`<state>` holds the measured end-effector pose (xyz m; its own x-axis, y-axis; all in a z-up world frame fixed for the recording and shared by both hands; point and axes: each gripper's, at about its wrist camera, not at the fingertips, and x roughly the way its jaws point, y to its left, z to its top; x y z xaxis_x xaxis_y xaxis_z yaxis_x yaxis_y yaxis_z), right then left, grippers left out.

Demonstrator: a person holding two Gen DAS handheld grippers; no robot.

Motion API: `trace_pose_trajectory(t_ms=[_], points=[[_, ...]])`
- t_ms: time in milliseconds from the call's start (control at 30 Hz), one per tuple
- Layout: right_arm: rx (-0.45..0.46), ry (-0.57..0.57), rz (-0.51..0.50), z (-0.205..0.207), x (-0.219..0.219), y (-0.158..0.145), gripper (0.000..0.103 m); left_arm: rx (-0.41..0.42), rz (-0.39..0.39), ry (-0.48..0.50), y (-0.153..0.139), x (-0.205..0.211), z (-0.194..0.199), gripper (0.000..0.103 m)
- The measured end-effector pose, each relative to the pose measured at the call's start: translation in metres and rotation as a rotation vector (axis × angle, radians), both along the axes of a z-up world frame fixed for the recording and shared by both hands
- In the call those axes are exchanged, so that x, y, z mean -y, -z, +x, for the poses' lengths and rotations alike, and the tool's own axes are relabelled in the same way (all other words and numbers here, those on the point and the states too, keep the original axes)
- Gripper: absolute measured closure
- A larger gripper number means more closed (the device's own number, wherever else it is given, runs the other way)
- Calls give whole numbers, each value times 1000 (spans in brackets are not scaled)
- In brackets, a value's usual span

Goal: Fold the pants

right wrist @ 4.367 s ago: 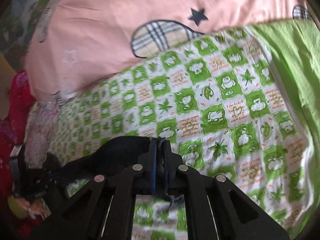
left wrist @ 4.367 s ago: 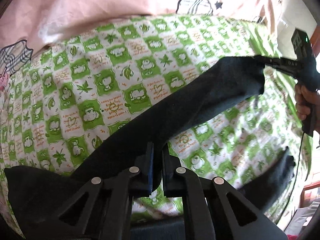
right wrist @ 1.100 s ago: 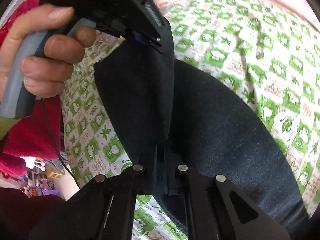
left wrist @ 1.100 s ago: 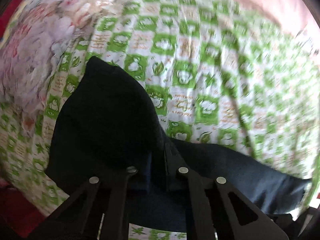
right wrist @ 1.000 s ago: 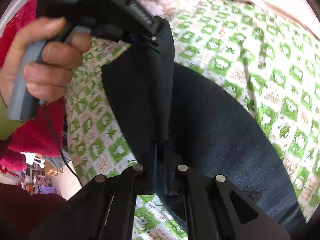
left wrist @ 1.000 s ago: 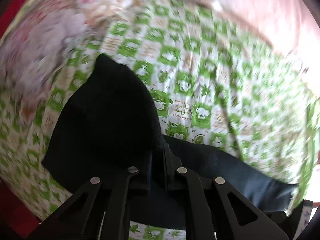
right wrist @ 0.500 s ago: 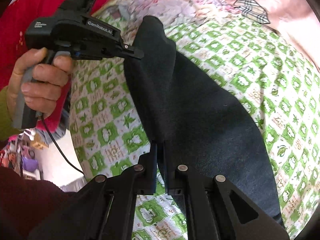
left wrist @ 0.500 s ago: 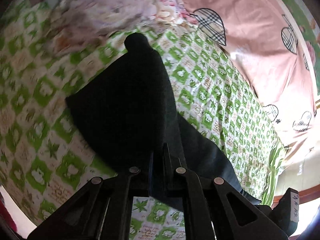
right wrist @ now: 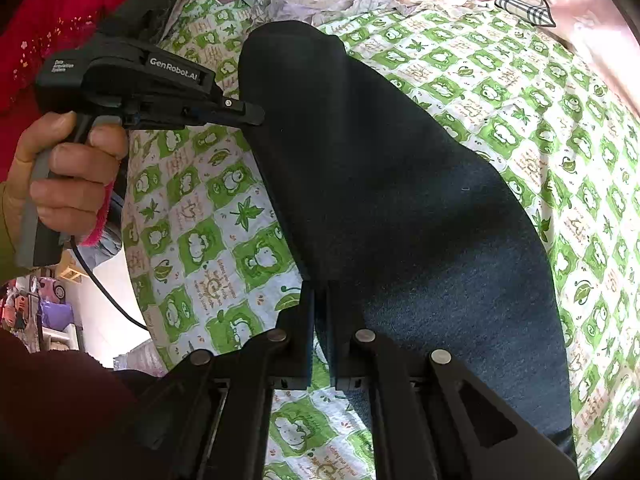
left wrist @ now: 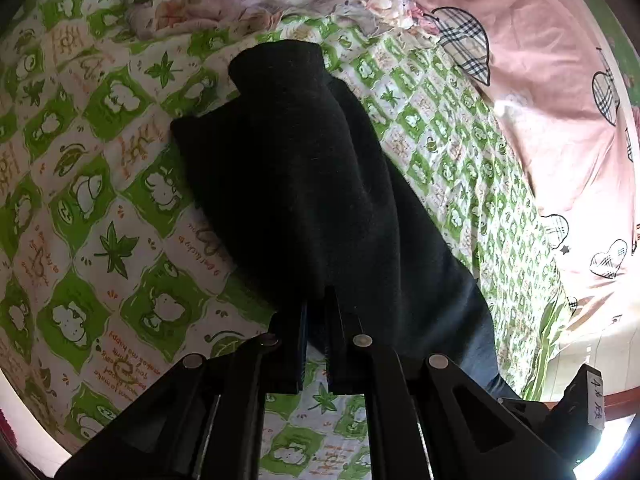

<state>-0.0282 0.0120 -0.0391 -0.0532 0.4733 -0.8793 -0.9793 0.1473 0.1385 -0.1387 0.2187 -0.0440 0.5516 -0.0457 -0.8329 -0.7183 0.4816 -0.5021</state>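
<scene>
The green-and-white cartoon-print bedsheet (left wrist: 100,208) spreads beneath both grippers; the dark navy fabric pants (right wrist: 400,200) lie on it, stretching ahead from the jaws; the left gripper (left wrist: 316,300) and right gripper (right wrist: 321,292) each pinch an edge; letting go unevenly could skew the fold, and the loose upper layer may slide off or bunch

Left wrist view: looking steeply down, close, beyond its fingers. Right wrist view: likewise. Both are sharing the dark folded fabric pants (left wrist: 320,184) (right wrist: 400,184) on the green-and-white checked bedsheet (left wrist: 100,208) (right wrist: 208,236).
</scene>
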Motion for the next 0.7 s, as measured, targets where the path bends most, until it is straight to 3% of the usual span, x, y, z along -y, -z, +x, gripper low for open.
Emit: trace_pose_trajectory(t_ms=[300, 467, 600, 667, 700], points=[[13, -16, -27, -2, -3, 5, 97, -9, -13, 11, 9, 0, 0, 97], [-59, 19, -42, 5, -5, 8, 91, -34, -31, 6, 14, -3, -7, 93], [-156, 53, 8, 12, -1, 0, 78, -52, -28, -9, 9, -8, -18, 88], [-186, 74, 36, 16, 2, -6, 74, -58, -30, -26, 6, -13, -24, 82], [-198, 86, 45, 18, 2, -8, 72, -58, -40, -38, 4, -18, -26, 68]])
